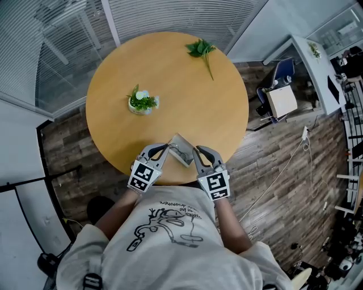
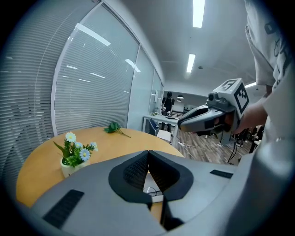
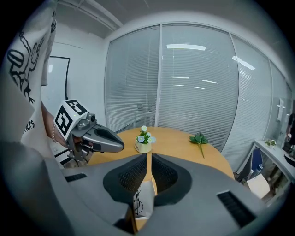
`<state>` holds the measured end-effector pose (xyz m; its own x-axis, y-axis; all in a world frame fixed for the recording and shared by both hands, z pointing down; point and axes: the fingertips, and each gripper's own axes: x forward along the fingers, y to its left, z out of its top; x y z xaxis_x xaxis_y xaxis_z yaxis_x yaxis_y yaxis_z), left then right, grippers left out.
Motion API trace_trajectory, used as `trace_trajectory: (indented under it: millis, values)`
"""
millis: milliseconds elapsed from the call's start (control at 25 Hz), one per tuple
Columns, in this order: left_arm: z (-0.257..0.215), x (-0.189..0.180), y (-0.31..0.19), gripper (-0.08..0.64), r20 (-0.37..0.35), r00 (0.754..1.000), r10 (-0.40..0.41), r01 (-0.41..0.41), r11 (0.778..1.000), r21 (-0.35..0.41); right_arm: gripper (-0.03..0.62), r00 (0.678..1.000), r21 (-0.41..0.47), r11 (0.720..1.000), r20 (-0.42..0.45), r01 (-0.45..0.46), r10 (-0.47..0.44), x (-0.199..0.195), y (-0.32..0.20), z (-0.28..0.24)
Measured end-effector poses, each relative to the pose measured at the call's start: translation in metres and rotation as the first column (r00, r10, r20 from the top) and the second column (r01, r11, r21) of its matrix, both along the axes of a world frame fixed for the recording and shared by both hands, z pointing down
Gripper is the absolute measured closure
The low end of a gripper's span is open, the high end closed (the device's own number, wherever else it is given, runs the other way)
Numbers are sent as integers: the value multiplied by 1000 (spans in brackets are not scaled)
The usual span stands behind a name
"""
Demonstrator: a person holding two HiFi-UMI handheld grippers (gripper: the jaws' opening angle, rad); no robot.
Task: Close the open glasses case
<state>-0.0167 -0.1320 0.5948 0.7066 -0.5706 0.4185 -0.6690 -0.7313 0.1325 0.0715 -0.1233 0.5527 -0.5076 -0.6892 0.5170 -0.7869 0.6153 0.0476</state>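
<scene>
I note a round wooden table [image 1: 176,96] on dark plank flooring [image 1: 68,141]. Glass partitions with lowered blinds [image 1: 170,14] curve behind it. A white desk [image 1: 317,62] stands at right, and a cable [image 1: 288,160] trails across the floor. Ceiling strip lights [image 2: 198,13] are on; the room is bright.

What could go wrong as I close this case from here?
1. The glasses case sits at the near edge of the table. A push on its open lid could slide it off toward the person.
2. A dark cord-like thing lies inside the case, and the closing lid may pinch it.
3. The left gripper and right gripper crowd the case from either side and could bump each other.
</scene>
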Motion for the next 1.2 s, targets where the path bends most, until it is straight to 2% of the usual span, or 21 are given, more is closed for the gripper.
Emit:
trace_trajectory:
  millis: [400,760,1200]
  values:
    - [53,-3,7,540,103,994,23,-14,996,-89,552,999,-37,999,-33,-2,1,9,1,28]
    - [86,0,12,540,156,984,81,-58,987,-149,551,997,-72,997,-79,9,-15,17,3,53]
    - [127,-3,11,540,194,975,107,-65,975,-213,540,992,-126,992,-123,23,-39,22,3,87]
